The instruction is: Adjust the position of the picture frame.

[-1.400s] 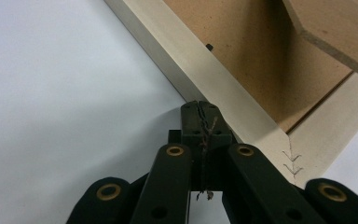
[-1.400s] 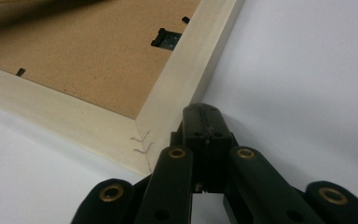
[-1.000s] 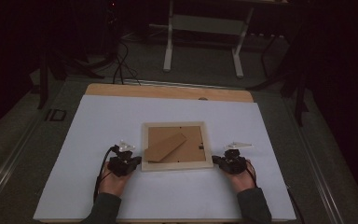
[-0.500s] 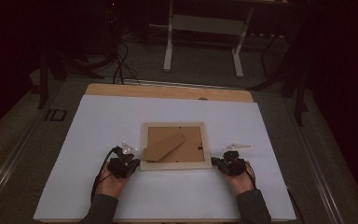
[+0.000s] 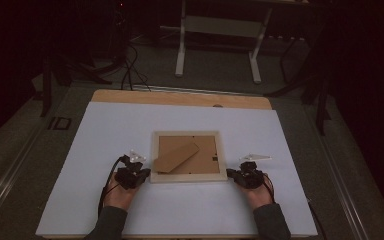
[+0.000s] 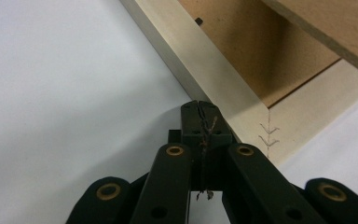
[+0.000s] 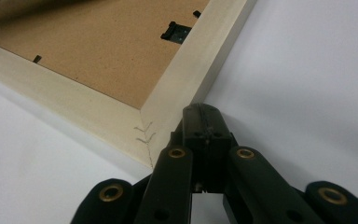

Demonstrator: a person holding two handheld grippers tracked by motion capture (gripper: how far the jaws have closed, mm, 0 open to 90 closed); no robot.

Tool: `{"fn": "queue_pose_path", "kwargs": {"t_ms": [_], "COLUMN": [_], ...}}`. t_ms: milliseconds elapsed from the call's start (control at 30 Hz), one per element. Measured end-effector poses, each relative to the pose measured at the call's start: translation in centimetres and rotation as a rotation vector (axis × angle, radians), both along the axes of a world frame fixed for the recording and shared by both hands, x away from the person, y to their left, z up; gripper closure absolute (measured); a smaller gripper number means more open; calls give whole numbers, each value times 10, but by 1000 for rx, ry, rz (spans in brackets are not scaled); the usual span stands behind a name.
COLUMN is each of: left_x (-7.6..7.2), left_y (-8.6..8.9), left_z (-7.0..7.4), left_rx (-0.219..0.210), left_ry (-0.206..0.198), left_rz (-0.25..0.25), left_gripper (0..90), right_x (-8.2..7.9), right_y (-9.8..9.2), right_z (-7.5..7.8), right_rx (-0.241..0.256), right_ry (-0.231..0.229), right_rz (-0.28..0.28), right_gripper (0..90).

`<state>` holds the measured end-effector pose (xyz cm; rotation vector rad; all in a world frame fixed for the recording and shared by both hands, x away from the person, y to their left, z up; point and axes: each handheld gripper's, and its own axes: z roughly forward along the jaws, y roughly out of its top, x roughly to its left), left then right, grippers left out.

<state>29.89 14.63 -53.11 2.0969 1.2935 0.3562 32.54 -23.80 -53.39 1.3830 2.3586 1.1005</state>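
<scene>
The picture frame (image 5: 188, 176) lay face down on the white sheet (image 5: 80, 150) covering the table (image 5: 180, 98), near the middle and toward my side. Its brown backing board (image 5: 207, 152) faced up, and the cardboard easel stand (image 5: 176, 157) lay diagonally across that board.

My left claw (image 5: 141, 175) was positioned at the frame's near left corner. In the left gripper view, the jaws were pressed fully together with nothing between them, and their tip (image 6: 200, 109) sat against the outer edge of the pale wooden moulding (image 6: 205, 70), just short of the stapled mitre joint (image 6: 266, 135). I could not tell whether tip and wood actually touched.

My right claw (image 5: 232, 175) was positioned at the near right corner. In the right gripper view, its jaws were likewise closed on nothing, with the tip (image 7: 201, 114) beside the outer edge of the moulding (image 7: 191, 65), next to that corner's stapled mitre joint (image 7: 144, 133). A black retaining clip (image 7: 176, 31) was visible on the backing board (image 7: 98, 51) farther along that side.

Both hands, left (image 5: 117, 195) and right (image 5: 260, 192), rested low over the sheet.
</scene>
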Motion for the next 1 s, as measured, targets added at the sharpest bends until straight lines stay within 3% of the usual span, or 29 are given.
{"fn": "queue_pose_path", "kwargs": {"t_ms": [767,1000], "left_x": [8,7], "left_y": [1,0], "left_z": [0,6], "left_rx": [-14,5], "left_ry": [1,-31], "left_rz": [34,60], "left_gripper": [900,855], "right_x": [-4,1], "right_y": [1,1], "right_z": [-2,-1], "right_rx": [15,18], "right_ry": [-12,-11], "right_rz": [-14,-13], "right_gripper": [900,886]}}
